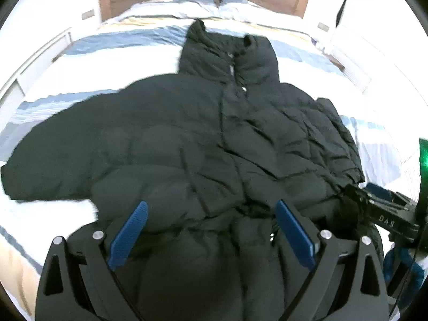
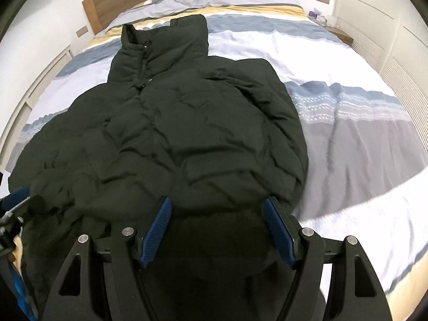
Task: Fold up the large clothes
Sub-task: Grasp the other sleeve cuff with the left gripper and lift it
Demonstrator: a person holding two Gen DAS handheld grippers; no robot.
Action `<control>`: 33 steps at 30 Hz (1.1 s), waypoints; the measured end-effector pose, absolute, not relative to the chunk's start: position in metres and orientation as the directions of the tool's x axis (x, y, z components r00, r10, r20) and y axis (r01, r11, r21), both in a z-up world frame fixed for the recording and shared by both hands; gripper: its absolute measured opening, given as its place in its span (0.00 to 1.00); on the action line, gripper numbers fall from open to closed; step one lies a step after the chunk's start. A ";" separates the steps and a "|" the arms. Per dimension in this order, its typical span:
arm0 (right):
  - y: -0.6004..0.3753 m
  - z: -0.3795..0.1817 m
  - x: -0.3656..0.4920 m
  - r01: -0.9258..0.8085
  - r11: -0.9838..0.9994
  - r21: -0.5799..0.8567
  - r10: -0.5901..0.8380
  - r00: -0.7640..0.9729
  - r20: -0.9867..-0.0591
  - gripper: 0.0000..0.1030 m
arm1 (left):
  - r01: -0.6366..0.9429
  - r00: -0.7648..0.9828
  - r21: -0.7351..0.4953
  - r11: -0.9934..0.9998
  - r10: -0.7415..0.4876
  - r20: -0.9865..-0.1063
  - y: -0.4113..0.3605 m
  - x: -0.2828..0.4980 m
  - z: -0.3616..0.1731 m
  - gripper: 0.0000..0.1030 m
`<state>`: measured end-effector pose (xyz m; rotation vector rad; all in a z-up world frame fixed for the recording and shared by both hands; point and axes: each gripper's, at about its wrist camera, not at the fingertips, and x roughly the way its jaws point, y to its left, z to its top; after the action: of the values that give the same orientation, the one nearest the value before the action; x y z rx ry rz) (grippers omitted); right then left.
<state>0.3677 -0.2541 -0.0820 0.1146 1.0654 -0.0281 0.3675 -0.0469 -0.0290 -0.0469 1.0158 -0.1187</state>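
Left tongs (image 1: 211, 208): blue ribbed pads (image 1: 128, 235) stand wide apart, angled down over the hem of a large dark green quilted puffer jacket (image 1: 187, 144). Padded cloth bulges up between the pads; whether they press on it cannot be told from this blurred view.

Jacket lies front-up on a bed with a white, blue, grey and yellow striped cover (image 2: 334, 101), its high collar (image 2: 165, 34) at the far end from both tongs, hem nearest them. Left of the left tongs, one sleeve (image 1: 53, 160) spreads out flat over the cover. Right of them, the jacket's other side looks folded in over the body, ending in a rounded edge.

Right tongs (image 2: 216, 208): blue pads (image 2: 157, 230) held moderately wide, over the hem near the jacket's right edge. Dark cloth sits between the pads; contact not clear. Right of these tongs, bare striped cover only.

Beyond the collar: pale pillows (image 2: 187, 0) and a brown wooden headboard (image 2: 101, 2).
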 end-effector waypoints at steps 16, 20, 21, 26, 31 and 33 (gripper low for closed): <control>-0.209 -0.043 0.344 0.096 0.994 0.043 -0.006 0.452 -0.892 0.69 | -0.098 0.588 -0.112 0.989 -0.033 -0.808 0.082 0.331 0.012 0.95; -0.191 -0.038 0.344 0.098 0.994 0.055 0.006 0.443 -0.896 0.69 | -0.158 0.594 -0.117 0.981 0.000 -0.805 0.120 0.324 0.015 0.94; -0.187 -0.038 0.344 0.101 0.993 0.065 0.014 0.442 -0.897 0.69 | -0.181 0.592 -0.118 0.976 0.012 -0.806 0.133 0.321 0.015 0.94; -0.160 -0.033 0.349 0.093 0.993 0.078 0.030 0.436 -0.899 0.69 | -0.244 0.577 -0.112 0.963 0.051 -0.815 0.170 0.312 0.014 0.94; -0.135 -0.031 0.355 0.061 0.995 0.077 0.043 0.434 -0.900 0.69 | -0.295 0.560 -0.101 0.950 0.086 -0.824 0.199 0.302 0.009 0.94; -0.123 -0.031 0.357 0.039 0.997 0.070 0.046 0.433 -0.900 0.69 | -0.312 0.550 -0.109 0.944 0.086 -0.831 0.209 0.300 0.005 0.94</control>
<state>0.3573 -0.1234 -0.0314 0.0848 1.1239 0.0043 0.3002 0.2091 0.0048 -0.2568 0.9628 0.2385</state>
